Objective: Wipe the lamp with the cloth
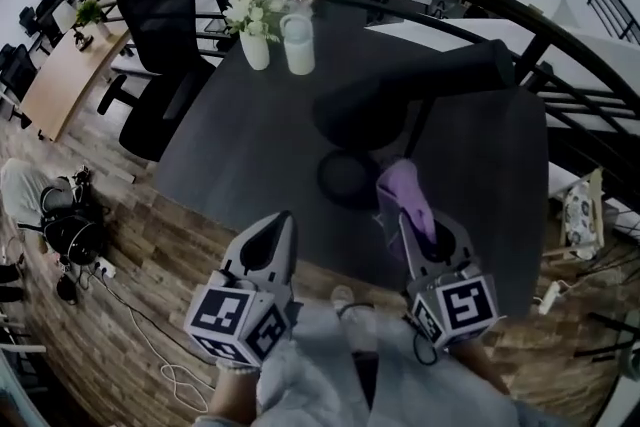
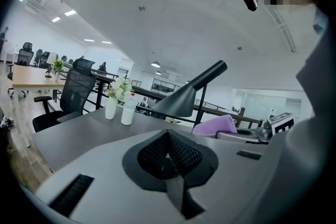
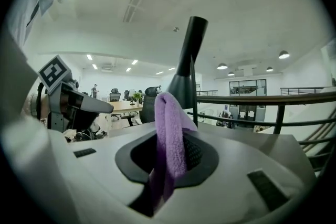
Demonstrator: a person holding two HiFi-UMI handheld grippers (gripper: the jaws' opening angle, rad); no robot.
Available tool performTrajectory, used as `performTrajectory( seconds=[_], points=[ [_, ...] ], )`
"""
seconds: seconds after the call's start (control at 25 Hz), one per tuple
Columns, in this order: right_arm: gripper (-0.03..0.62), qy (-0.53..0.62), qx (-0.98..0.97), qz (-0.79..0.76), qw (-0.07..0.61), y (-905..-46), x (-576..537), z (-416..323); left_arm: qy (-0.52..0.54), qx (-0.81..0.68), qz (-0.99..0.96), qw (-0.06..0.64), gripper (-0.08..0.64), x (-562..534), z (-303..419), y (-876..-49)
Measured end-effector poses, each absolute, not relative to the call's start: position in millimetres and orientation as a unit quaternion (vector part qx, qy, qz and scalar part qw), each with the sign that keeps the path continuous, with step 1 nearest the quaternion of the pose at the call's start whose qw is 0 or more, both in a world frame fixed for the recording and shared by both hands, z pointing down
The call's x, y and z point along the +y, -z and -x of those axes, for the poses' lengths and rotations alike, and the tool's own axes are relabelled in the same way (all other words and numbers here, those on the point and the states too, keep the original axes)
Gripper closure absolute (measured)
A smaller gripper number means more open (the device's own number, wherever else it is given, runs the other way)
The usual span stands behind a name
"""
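The right gripper (image 1: 412, 220) is pinching the purple cloth (image 1: 404, 189) tight between its jaws, a fold sticking up past the fingertips, ready for rubbing the black lamp (image 1: 400, 95) standing just ahead of them, while the left gripper (image 1: 283, 227) is hovering alongside, jaws together on nothing.

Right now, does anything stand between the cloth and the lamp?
Nothing visible does: the cloth in the right claw faces the lamp over bare table. The vase and bottle stand far off at the left.
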State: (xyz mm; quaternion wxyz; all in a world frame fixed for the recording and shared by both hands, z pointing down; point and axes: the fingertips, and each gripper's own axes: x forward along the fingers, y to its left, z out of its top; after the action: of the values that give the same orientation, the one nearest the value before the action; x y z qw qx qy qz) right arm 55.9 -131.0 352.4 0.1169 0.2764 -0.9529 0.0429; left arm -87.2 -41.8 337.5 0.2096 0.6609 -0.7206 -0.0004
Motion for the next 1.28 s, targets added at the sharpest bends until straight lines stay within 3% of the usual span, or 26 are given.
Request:
performTrajectory(
  seconds=[0.68, 1.28],
  points=[
    [0.535, -0.061, -0.903, -0.42, 0.07, -330, -181, -83, -0.03, -0.64, -0.742, 0.198, 0.546, -121, 88, -335],
    [0.535, -0.046, -0.855, -0.516, 0.027, -307, -194, -43, -0.051, -0.585, -0.782, 0.208, 0.546, -136, 143, -342]
  ],
)
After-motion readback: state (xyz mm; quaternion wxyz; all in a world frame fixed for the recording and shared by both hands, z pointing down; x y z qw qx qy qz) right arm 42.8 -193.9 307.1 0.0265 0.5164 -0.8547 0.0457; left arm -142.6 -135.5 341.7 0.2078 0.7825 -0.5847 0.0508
